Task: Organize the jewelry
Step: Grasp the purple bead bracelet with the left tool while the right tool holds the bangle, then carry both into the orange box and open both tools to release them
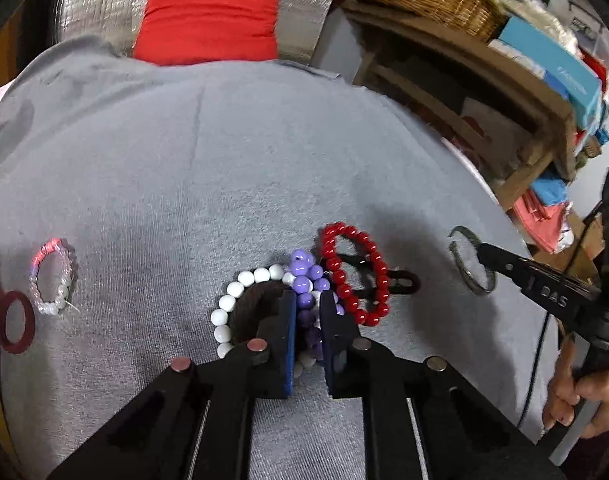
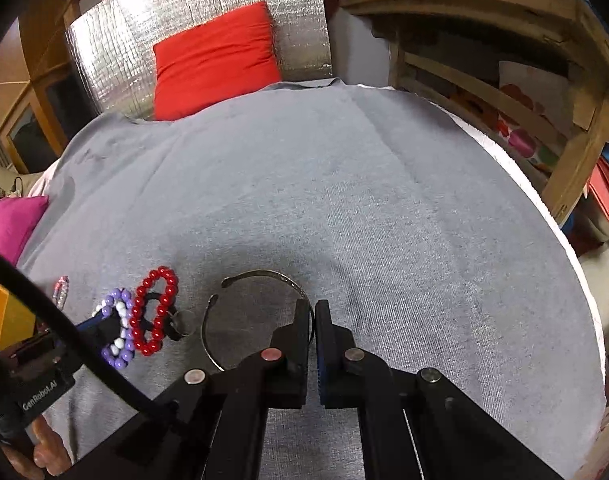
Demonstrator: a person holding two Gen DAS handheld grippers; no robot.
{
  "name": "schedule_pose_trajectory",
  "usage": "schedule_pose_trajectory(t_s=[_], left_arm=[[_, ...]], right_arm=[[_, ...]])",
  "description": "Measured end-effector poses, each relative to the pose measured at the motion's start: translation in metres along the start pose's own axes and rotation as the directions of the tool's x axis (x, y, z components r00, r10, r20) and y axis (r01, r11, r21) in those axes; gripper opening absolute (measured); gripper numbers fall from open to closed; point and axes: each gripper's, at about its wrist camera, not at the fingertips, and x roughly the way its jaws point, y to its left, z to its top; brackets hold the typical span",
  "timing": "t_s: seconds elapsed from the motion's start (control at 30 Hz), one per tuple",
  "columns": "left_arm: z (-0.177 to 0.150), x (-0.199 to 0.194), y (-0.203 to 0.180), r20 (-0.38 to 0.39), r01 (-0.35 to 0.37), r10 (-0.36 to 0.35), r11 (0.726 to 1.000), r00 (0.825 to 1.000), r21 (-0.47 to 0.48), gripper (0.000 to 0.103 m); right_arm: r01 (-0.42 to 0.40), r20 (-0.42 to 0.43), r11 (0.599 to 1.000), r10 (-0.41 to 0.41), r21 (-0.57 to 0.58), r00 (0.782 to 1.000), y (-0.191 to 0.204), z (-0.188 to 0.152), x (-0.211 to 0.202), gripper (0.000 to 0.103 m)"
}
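My left wrist camera sits low over the grey cloth [image 1: 232,152], looking forward along its jaws toward the red cushion [image 1: 208,20], close above the beaded bracelets [image 1: 304,280]. My right wrist camera faces the same way from further right. Both views share the cushion, cloth and bracelets [image 2: 144,320].

Both views are moderately bright under soft indoor light from above, and the grey cloth [image 1: 264,168] is evenly lit. Dull shadows pool beneath the tongs at lower centre. The silver foil panel [image 2: 208,24] at the top glares. Fisheye bending curves the edges, with dark vignetted corners; the shelves [image 1: 484,80] at upper right smear softly.
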Motion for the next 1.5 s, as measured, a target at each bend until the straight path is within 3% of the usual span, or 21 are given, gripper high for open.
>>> schedule_pose_trajectory(t_s=[0.33,0.57,0.67,0.77,0.9,1.03,1.17,1.3,1.43,1.5], left_arm=[[-0.003,-0.054,0.023,0.089,0.065,-0.061,0.997,0.994,-0.044,0.009],[-0.003,-0.115,0.038,0.213,0.069,-0.042,0.99,0.976,-0.119,0.009],[-0.004,-0.146,0.047,0.254,0.021,0.018,0.988,0.967,-0.151,0.009],[-0.01,-0.183,0.061,0.32,0.011,0.057,0.978,0.946,-0.207,0.009],[-0.017,-0.229,0.085,0.381,-0.06,0.163,0.961,0.91,-0.27,0.009],[-0.027,-0.253,0.119,0.379,-0.123,0.251,0.935,0.891,-0.332,0.009],[-0.04,-0.263,0.163,0.336,-0.176,0.334,0.889,0.881,-0.422,0.009],[-0.054,-0.257,0.204,0.288,-0.176,0.353,0.849,0.89,-0.498,0.009],[-0.067,-0.239,0.244,0.219,-0.143,0.319,0.807,0.922,-0.573,0.009],[-0.071,-0.232,0.256,0.194,-0.139,0.312,0.787,0.93,-0.601,0.009]], right_arm=[[-0.082,0.06,0.996,0.08,0.032,0.995,0.014,0.004,-0.016,0.004],[-0.163,0.115,0.987,0.16,0.012,0.98,0.046,0.003,-0.031,0.004],[-0.2,0.124,0.98,0.2,-0.015,0.972,0.067,0.001,-0.035,0.004],[-0.235,0.116,0.971,0.238,-0.035,0.964,0.087,-0.004,-0.037,0.004],[-0.299,0.099,0.951,0.305,-0.075,0.947,0.118,-0.014,-0.044,0.004],[-0.356,0.081,0.92,0.372,-0.166,0.925,0.164,-0.028,-0.059,0.004],[-0.398,0.057,0.886,0.422,-0.238,0.905,0.211,-0.037,-0.069,0.004],[-0.419,0.015,0.853,0.445,-0.312,0.895,0.264,-0.037,-0.072,0.004],[-0.422,-0.038,0.822,0.443,-0.381,0.896,0.32,-0.032,-0.07,0.004],[-0.422,-0.068,0.808,0.434,-0.411,0.898,0.343,-0.03,-0.064,0.004]])
